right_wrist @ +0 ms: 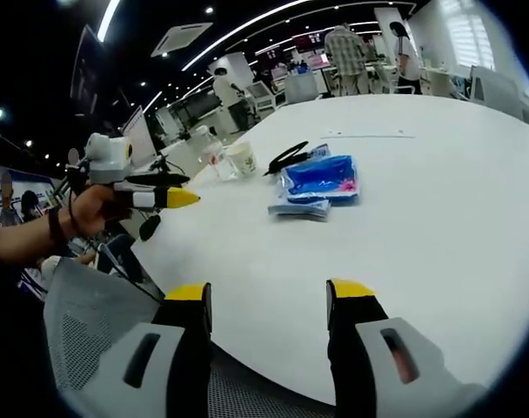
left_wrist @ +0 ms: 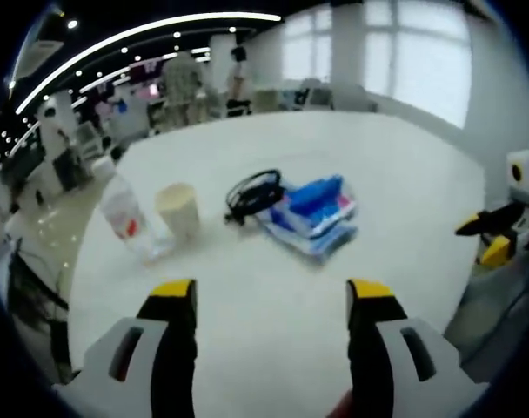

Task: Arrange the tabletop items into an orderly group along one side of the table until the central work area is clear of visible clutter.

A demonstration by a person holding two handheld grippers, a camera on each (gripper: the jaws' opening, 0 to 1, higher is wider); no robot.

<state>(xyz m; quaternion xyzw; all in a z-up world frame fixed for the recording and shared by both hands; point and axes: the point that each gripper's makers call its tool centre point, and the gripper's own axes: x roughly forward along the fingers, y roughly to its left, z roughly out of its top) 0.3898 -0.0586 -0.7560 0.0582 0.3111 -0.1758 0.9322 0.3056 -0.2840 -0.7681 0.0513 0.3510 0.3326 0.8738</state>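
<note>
While the left gripper (left_wrist: 271,300) hangs over the near edge of the white table (left_wrist: 404,174), its two yellow-tipped jaws stand wide apart with nothing between them. Ahead of those jaws, going left to right in the left gripper view, a clear plastic bottle (left_wrist: 125,218) with a red label lies tilted close to the table's left edge. Just beside it stands a cream paper cup (left_wrist: 178,209), upright. Next comes a coil of black cable (left_wrist: 252,193), which touches the far left corner of a blue plastic packet (left_wrist: 315,212). All four sit well beyond the fingertips (left_wrist: 174,289), near the middle of the table, none of them touched by either jaw. At the table's right edge the right gripper (left_wrist: 486,235) enters this view, black with yellow tips.

Seen from the right gripper view, the right gripper (right_wrist: 269,294) hovers over the table's near edge above a grey mesh chair back (right_wrist: 90,322), jaws spread and holding nothing. On the left a hand (right_wrist: 90,209) carries the left gripper, its yellow tips pointing toward the table. Farther on lie the bottle, cup, cable and blue packet, grouped well ahead of the jaws. People (right_wrist: 344,57) stand beyond the table's far edge.
</note>
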